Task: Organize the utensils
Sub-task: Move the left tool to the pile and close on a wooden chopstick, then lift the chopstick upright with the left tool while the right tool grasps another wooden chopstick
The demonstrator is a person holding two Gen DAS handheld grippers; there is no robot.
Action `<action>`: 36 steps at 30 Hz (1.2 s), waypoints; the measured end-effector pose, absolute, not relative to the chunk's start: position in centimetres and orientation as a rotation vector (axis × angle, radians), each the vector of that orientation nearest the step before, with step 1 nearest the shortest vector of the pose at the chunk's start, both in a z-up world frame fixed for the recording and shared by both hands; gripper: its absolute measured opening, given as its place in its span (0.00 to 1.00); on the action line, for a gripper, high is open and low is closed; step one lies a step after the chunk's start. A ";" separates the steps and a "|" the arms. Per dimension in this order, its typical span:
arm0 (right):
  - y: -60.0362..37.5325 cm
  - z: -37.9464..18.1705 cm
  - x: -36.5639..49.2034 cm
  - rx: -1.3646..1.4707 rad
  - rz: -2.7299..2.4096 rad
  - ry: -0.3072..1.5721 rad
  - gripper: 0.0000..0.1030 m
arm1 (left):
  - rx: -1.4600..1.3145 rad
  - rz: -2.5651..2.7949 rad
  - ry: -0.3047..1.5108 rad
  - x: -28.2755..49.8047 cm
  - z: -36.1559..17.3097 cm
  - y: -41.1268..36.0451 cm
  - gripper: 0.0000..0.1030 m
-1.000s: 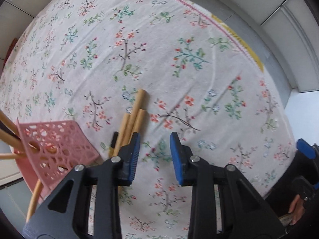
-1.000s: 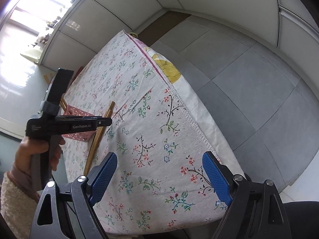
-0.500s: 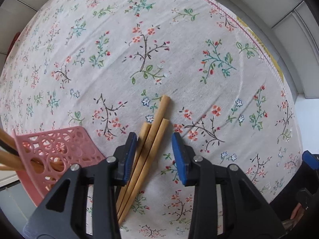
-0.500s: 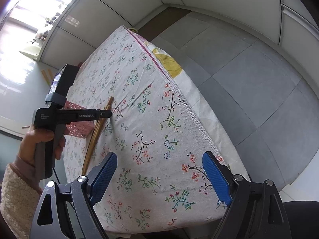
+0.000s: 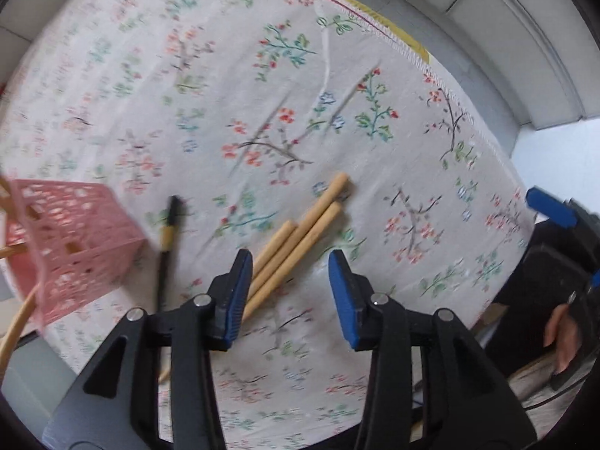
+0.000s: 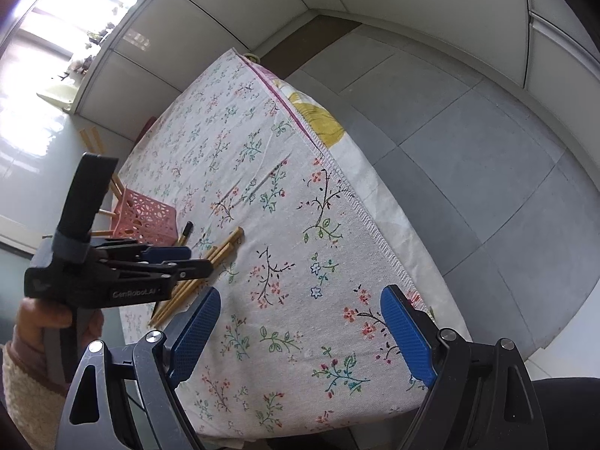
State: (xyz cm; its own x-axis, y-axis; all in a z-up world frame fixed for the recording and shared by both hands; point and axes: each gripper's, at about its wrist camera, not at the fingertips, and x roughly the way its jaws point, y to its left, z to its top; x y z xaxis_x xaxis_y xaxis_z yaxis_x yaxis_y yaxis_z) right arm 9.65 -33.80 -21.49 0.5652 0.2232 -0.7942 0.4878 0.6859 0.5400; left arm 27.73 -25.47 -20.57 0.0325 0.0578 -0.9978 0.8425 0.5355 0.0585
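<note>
Three wooden handles (image 5: pixel 300 232) lie side by side on the floral tablecloth (image 5: pixel 375 75). My left gripper (image 5: pixel 290 294) hangs straight down over their near ends. Its jaws are opening and the pads do not press on the wood. A black-and-yellow utensil (image 5: pixel 167 240) lies to the left, beside a pink lattice basket (image 5: pixel 63 240) with wooden sticks poking out of it. In the right wrist view, the left gripper (image 6: pixel 187 258) hovers over the handles (image 6: pixel 225 243) next to the basket (image 6: pixel 146 217). My right gripper (image 6: pixel 302 333) stands open and empty above the table's near corner.
The table's hemmed edge (image 6: pixel 360 217) runs along the right, with grey floor tiles (image 6: pixel 468 150) below it. A hand in a fuzzy sleeve (image 6: pixel 26 367) holds the left gripper. White cabinets (image 6: pixel 262 0) line the far walls.
The left gripper slid across the handles, and its jaws stand wider than before. The black-and-yellow utensil is now plainly in its view. The right gripper has not moved.
</note>
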 end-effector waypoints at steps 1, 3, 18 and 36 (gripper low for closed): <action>-33.6 -21.4 9.6 0.826 -0.177 0.982 0.86 | 0.845 -0.720 1.403 27.7 -20.3 -25.2 0.43; -33.4 -21.2 9.6 0.811 -0.178 0.978 0.86 | 0.853 -0.690 1.349 28.0 -19.7 -24.7 0.43; -33.8 -22.0 10.0 0.844 -0.170 1.002 0.86 | 0.933 -0.665 1.326 29.8 -22.7 -26.8 0.39; -32.6 -22.0 11.3 0.878 -0.133 1.023 0.86 | 0.609 -0.559 1.183 23.5 -21.4 -17.6 0.08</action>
